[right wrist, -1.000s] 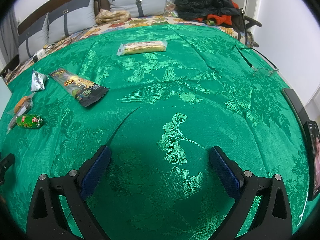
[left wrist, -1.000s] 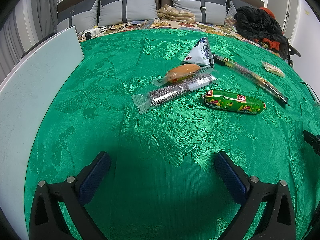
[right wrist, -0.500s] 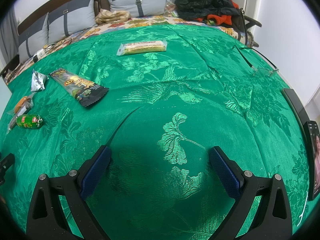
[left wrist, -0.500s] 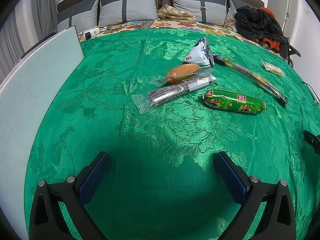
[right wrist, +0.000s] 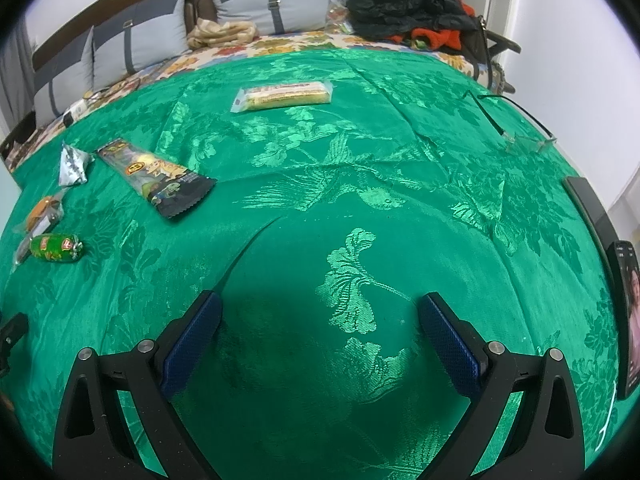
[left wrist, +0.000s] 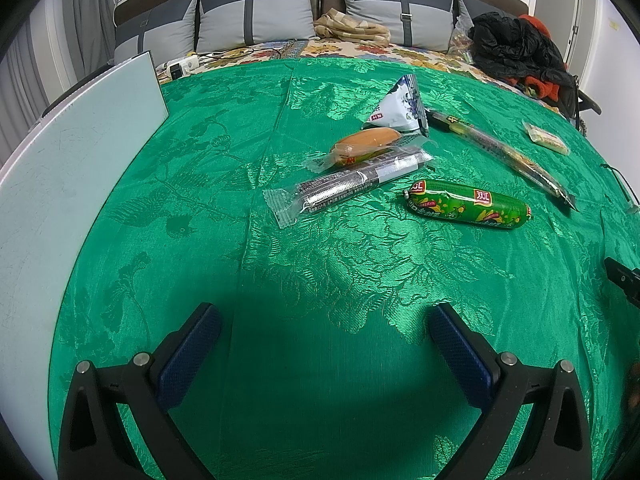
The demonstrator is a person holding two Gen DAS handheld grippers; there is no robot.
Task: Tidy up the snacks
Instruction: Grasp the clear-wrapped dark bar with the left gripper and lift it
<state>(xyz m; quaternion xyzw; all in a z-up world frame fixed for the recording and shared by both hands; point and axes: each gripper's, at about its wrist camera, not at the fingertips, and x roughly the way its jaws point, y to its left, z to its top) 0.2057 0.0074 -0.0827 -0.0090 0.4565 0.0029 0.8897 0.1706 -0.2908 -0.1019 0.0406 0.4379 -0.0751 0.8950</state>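
On a bed spread with a green brocade cloth (left wrist: 200, 208), the snacks lie scattered in two loose groups. Nearest the left gripper (left wrist: 324, 332), whose blue-padded jaws stand wide apart over bare cloth with nothing between them, is a green sausage (left wrist: 466, 204) with red labels bearing white Chinese characters, too distorted to read surely. Just to its left lies a long clear-ended silver-and-black packet (left wrist: 348, 186) with fine print too small to make out, and touching its far edge is an orange bun in a clear wrapper (left wrist: 366, 144). Beyond that sits a white-and-blue triangular pouch (left wrist: 398, 108) with a small red label. A long dark snack bag (left wrist: 500, 152), printed with cartoon figures and a yellow-and-black badge, stretches away to the right, and a pale yellow wafer pack (left wrist: 546, 140) rests well apart near the far right edge. A pale board (left wrist: 72, 168) leans at the left side.

The right gripper (right wrist: 320, 320) likewise hangs fully spread and empty above the cloth. From its view a pair of glasses (right wrist: 520, 136) lies on the right, and a phone (right wrist: 630, 320) sits at the edge. Grey pillows (left wrist: 256, 20) and a black jacket (left wrist: 516, 52) lie at the head.
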